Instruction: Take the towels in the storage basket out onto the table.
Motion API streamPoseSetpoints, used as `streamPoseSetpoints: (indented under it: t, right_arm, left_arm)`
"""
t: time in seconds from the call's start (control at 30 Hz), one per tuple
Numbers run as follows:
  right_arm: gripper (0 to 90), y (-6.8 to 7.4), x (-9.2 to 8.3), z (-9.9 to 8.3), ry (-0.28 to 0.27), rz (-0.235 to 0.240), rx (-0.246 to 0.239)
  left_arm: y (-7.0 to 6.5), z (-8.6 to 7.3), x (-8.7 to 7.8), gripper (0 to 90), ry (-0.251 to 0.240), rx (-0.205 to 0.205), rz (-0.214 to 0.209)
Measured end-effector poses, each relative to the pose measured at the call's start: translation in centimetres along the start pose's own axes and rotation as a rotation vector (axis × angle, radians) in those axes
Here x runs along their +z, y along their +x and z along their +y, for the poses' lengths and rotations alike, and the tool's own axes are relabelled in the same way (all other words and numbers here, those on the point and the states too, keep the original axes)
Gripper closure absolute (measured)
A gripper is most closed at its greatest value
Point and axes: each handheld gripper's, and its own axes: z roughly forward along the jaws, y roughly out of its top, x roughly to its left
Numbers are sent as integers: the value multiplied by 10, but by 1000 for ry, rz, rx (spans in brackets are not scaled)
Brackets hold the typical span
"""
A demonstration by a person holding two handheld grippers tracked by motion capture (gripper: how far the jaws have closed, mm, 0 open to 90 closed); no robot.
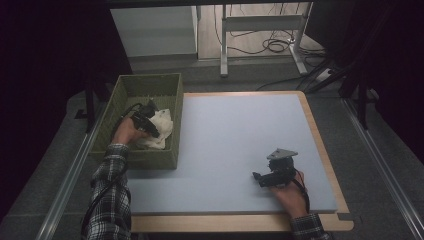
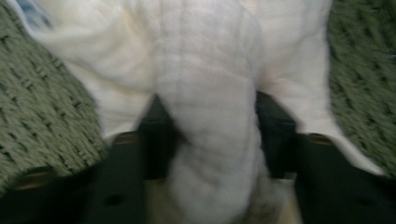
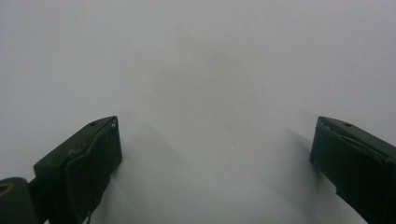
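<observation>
The left gripper, jaws clamped on the white crumpled cloth, hasn't lifted it from the green woven basket at the frame's left; the right gripper rests wide apart on the grey tabletop.

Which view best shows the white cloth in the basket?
The left gripper view: the white cloth bunches between the left gripper jaws, pinched. The high view gives it small, inside the green basket. The right gripper view looks onto the bare grey mat.

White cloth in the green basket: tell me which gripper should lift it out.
Left. The left gripper is down in the green basket, its jaws pinching a fold of the white cloth. The right gripper rests open on the grey mat, well away from it.
</observation>
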Motion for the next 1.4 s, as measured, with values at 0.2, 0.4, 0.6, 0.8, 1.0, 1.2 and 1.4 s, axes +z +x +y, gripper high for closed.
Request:
streamPoseSetpoints:
  t: [0.2, 0.4, 0.6, 0.8, 1.0, 1.2, 1.4]
  right_arm:
    - [23, 0, 0, 0, 0, 0, 0]
    - [24, 0, 0, 0, 0, 0, 0]
    - [23, 0, 0, 0, 0, 0, 0]
    - [24, 0, 0, 0, 0, 0, 0]
    - [24, 0, 0, 0, 0, 0, 0]
    - [24, 0, 0, 0, 1, 0, 0]
    - [23, 0, 0, 0, 1, 0, 0]
  left_arm:
    - [1, -3, -6, 724, -47, 2, -7]
    - [9, -6, -19, 733, -146, -60, -27]
    - [13, -15, -41, 728, -201, -72, -17]
    - [13, -21, -64, 725, -230, -64, -7]
    - [8, -26, -87, 723, -262, -51, 2]
    - [-1, -26, -108, 719, -286, -18, 14]
    - [-8, -27, -126, 718, -294, -1, 16]
